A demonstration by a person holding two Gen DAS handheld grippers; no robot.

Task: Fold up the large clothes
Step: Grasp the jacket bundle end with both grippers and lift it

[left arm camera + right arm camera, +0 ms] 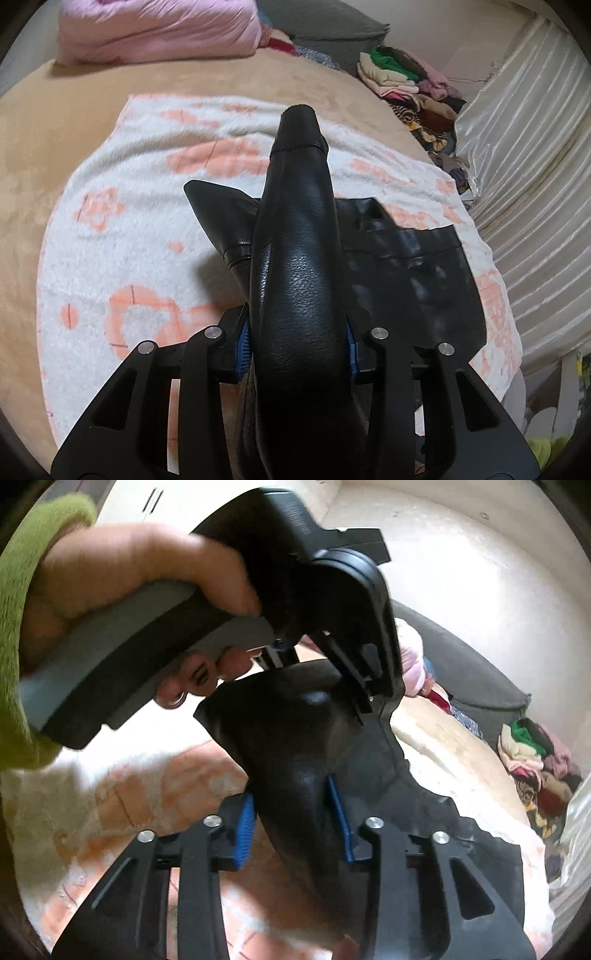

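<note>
Nearest the left wrist camera, the left gripper [297, 349] has its blue-padded fingers [243, 347] clamped on a raised fold of the black leather-like garment [295, 266], which arches up between them. Beyond, the rest of the garment lies flat on a white towel with orange flower patterns [122, 229] spread over the tan bed [44, 155]. From the right wrist camera, the right gripper [295, 823] has its fingers [243, 827] around another lifted part of the same garment; the right pad presses it, the left looks just clear. Above it, a hand [140, 576] in a green sleeve [22, 590] holds the other gripper. At the bed's far edge sit a pink quilt [159, 29] and a pile of mixed clothes [410, 85].
</note>
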